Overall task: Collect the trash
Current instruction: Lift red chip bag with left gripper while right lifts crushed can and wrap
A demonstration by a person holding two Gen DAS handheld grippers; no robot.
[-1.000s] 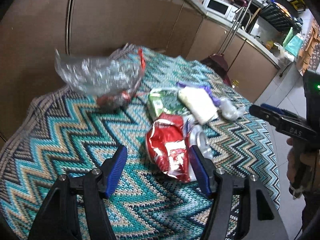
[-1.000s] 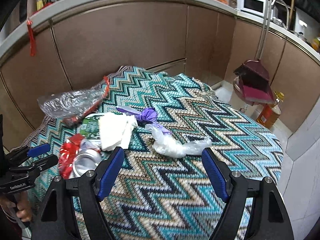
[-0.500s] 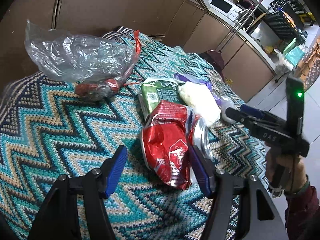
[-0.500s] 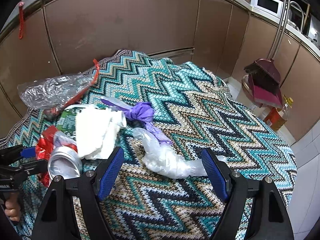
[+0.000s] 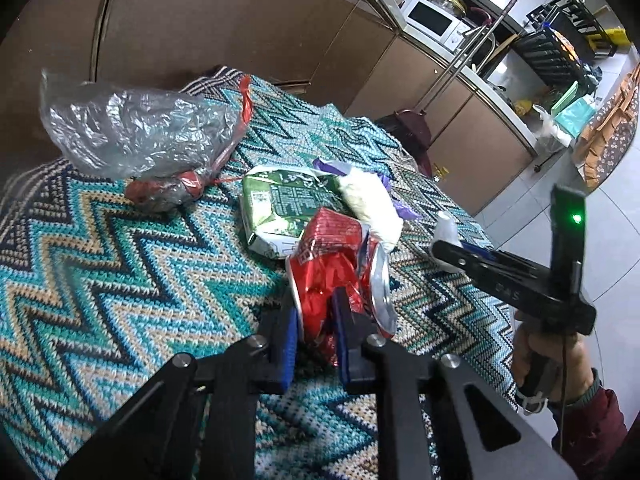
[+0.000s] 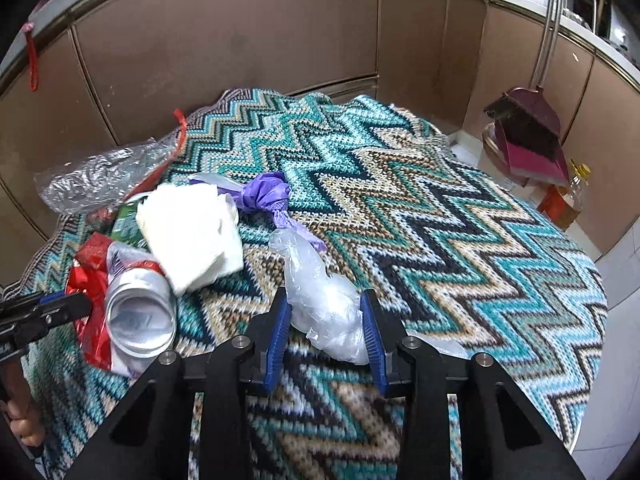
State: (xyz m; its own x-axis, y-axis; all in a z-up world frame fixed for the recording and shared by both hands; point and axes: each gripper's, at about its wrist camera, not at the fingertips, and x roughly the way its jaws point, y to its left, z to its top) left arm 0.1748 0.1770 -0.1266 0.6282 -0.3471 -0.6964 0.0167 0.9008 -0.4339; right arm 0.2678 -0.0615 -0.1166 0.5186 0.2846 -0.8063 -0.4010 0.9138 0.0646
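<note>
We have just closed the left gripper [image 5: 314, 326] fingers on the crumpled red foil wrapper [image 5: 328, 276] and the right gripper [image 6: 325, 336] fingers around the clear crumpled plastic bag [image 6: 320, 300], both lying on the zigzag-knit covered surface [image 6: 440, 220], so each hand can lift one piece of trash.

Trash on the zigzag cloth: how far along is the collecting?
Nothing looks collected yet. In hand: the left tongs have just closed on the crushed red wrapper, the right tongs on the clear plastic wad. Left: silver can, white tissue, green packet, purple bag, clear bag.
</note>
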